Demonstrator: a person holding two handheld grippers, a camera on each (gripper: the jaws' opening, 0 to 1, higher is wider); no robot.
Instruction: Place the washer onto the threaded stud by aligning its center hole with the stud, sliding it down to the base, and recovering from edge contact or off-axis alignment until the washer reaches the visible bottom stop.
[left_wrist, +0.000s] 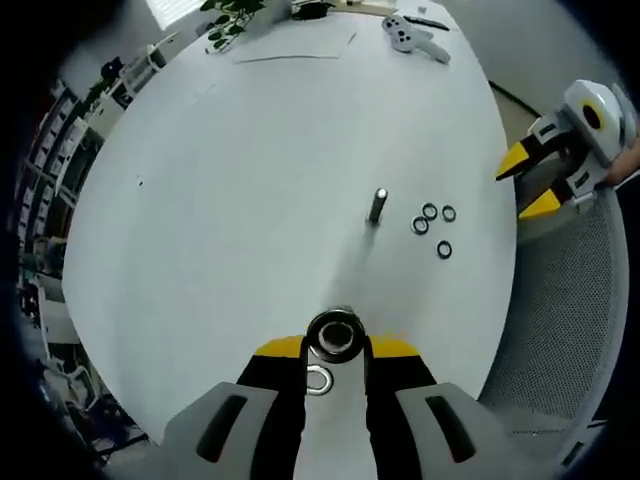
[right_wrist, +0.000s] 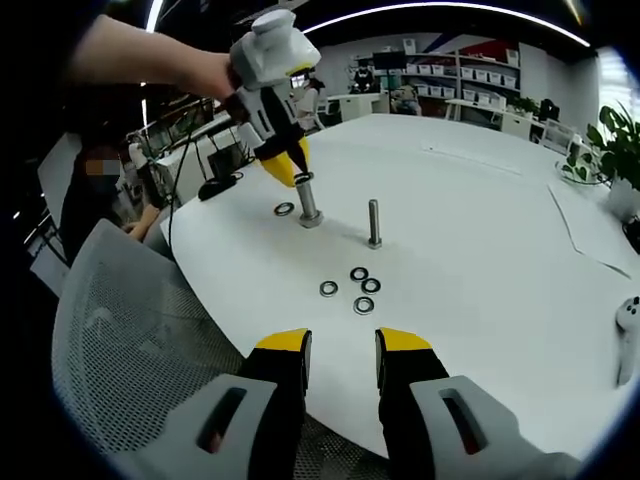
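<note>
From the left gripper view, my left gripper (left_wrist: 336, 347) stands over a threaded stud (left_wrist: 334, 336) seen end-on between the yellow jaw tips, with a dark washer (left_wrist: 335, 334) ringing its top. I cannot tell whether the jaws actually pinch the washer or merely flank it. One loose washer (left_wrist: 318, 380) lies on the white table (left_wrist: 230, 200) just beside this stud, toward me. A second stud (left_wrist: 377, 205) stands well beyond it, with four spare washers (left_wrist: 432, 227) clustered near that one. The right gripper (left_wrist: 532, 183) hangs off past the table edge.

In the right gripper view, the right gripper (right_wrist: 343, 351) has its jaws apart and holds nothing. The left gripper (right_wrist: 282, 162) sits directly atop the near stud (right_wrist: 307, 200); the second stud (right_wrist: 374, 222) is beside it, the spare washers (right_wrist: 355, 288) closer to me.

I'd judge the washer is at the stud's top, not yet at the base. To do this well, I'd keep the washer level, centre the hole on the axis, and lower straight; if it catches on threads, lift slightly and re-level, not push.
</note>
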